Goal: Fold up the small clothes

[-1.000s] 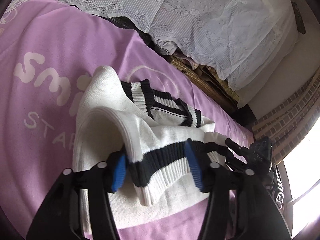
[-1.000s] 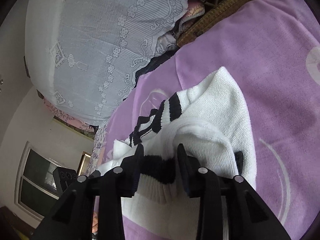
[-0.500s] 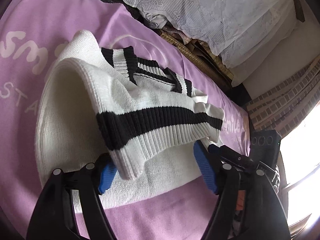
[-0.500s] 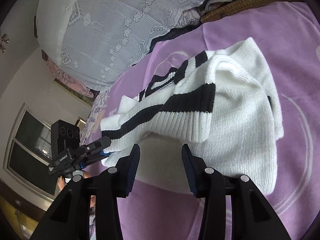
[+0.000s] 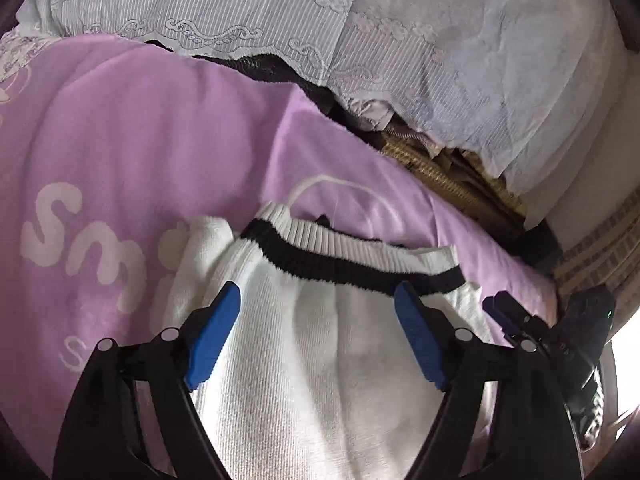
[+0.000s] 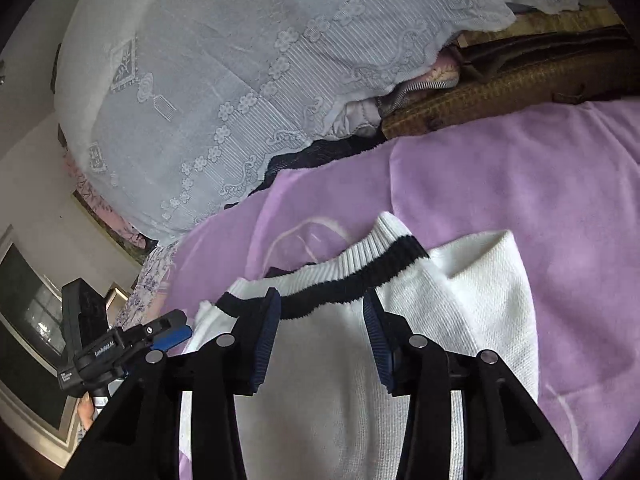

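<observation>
Since a second ago both my grippers released the striped hem; the folded white sweater (image 5: 320, 360) lies flat on the purple blanket (image 5: 140, 140). My left gripper (image 5: 316, 320) is opening, empty; my right gripper (image 6: 320, 320) hangs part-open, empty. Either pad could snag the knit and undo the fold.

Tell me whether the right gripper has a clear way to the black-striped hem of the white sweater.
Probably yes. The right gripper hangs over the white sweater with jaws apart and empty, and the black-striped hem lies uncovered just past its fingertips on the purple blanket.
</observation>
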Motion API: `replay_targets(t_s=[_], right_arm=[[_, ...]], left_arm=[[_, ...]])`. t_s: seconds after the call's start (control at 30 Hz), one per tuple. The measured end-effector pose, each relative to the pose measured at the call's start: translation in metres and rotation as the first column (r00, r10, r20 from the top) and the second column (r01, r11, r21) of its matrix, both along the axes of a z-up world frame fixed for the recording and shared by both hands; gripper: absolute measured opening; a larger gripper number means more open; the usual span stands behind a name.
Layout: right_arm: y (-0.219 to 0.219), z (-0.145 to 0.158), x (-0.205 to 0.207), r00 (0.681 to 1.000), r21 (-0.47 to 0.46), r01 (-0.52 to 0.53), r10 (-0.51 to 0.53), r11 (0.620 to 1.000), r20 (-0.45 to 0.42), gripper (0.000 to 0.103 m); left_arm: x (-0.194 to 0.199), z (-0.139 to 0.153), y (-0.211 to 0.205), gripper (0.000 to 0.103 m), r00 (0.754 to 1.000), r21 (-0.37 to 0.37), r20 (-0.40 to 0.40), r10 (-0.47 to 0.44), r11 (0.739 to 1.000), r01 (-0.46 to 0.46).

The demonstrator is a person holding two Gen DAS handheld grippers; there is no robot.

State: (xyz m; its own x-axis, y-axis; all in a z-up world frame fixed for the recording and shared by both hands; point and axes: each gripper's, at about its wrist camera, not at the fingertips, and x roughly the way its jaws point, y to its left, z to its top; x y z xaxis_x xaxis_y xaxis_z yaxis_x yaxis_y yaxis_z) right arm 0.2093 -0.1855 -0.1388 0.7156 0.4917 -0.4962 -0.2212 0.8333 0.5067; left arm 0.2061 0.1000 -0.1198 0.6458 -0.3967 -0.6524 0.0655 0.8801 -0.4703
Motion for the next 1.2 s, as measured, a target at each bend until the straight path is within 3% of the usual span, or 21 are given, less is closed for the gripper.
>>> replay_targets(t_s=[0.13,0.17,0.23,0.27,0.33,0.37,0.43,0.5,0.6,0.7,0.77,0.83,0.93,1.03,1.2], right_arm=[[-0.012,-0.018,0.013,0.994,-0.023,0.084,-0.085,0.996,-0.067,0.044],[-0.020,-0.024,0.014,0.989,-0.039,0.119,-0.122,0.992,-0.080,0.039],[-0.042,-0.042,0.019,0.981,0.010,0.158,-0.155,0.987,-0.113,0.019],[-0.054,-0.049,0.021,0.976,0.061,0.174,-0.165,0.983,-0.141,0.000],[-0.073,-0.055,0.020,0.971,0.175,0.192,-0.161,0.966,-0.179,0.000],[-0.076,-0.053,0.016,0.971,0.179,0.201,-0.171,0.963,-0.169,0.003],[-0.072,-0.042,0.003,0.973,0.133,0.209,-0.192,0.969,-0.126,0.009],[-0.062,-0.032,-0.011,0.983,0.118,0.171,-0.162,0.978,-0.085,0.026],[-0.041,-0.022,-0.026,0.994,0.099,0.108,-0.104,0.989,-0.044,0.038],[-0.020,-0.025,-0.040,0.998,0.047,0.034,-0.032,0.998,-0.050,0.040],[-0.011,-0.036,-0.043,0.996,-0.022,0.037,-0.038,0.999,-0.076,0.038],[-0.003,-0.040,-0.048,0.998,-0.134,0.048,-0.052,0.990,-0.031,0.027],[-0.004,-0.039,-0.054,0.997,-0.150,0.072,-0.075,0.986,-0.016,0.024],[-0.007,-0.035,-0.077,0.993,-0.171,0.117,-0.116,0.978,0.021,0.027],[0.009,-0.029,-0.110,0.997,-0.227,0.070,-0.058,0.971,0.056,0.035]], left_arm=[[0.010,-0.012,-0.016,0.078,0.998,0.187,-0.038,0.039,0.982,-0.032],[0.014,-0.018,-0.018,0.078,0.997,0.227,-0.049,0.052,0.973,-0.039],[0.018,-0.031,-0.017,0.078,0.996,0.279,-0.057,0.067,0.959,-0.048],[0.016,-0.033,-0.018,0.078,0.997,0.296,-0.035,0.067,0.954,-0.054],[0.011,-0.031,-0.020,0.078,0.998,0.321,-0.013,0.067,0.945,-0.059],[0.009,-0.029,-0.022,0.077,0.998,0.330,-0.004,0.070,0.942,-0.065],[-0.007,-0.021,-0.022,0.078,0.997,0.328,0.033,0.065,0.942,-0.072],[-0.026,-0.013,-0.021,0.084,0.996,0.308,0.082,0.035,0.950,-0.059],[-0.040,-0.007,-0.019,0.089,0.994,0.269,0.103,0.039,0.961,-0.065],[-0.047,-0.012,-0.025,0.090,0.998,0.255,0.068,0.006,0.967,-0.024],[-0.046,-0.024,-0.033,0.092,0.999,0.334,0.022,0.023,0.942,-0.030],[-0.045,-0.032,-0.041,0.094,1.000,0.395,0.008,0.022,0.919,-0.023],[-0.053,-0.028,-0.043,0.094,0.999,0.424,0.022,0.047,0.904,-0.052],[-0.074,-0.022,-0.040,0.094,0.996,0.417,0.054,0.073,0.905,-0.089],[-0.103,-0.017,-0.042,0.095,0.995,0.362,0.066,0.072,0.928,-0.091]])
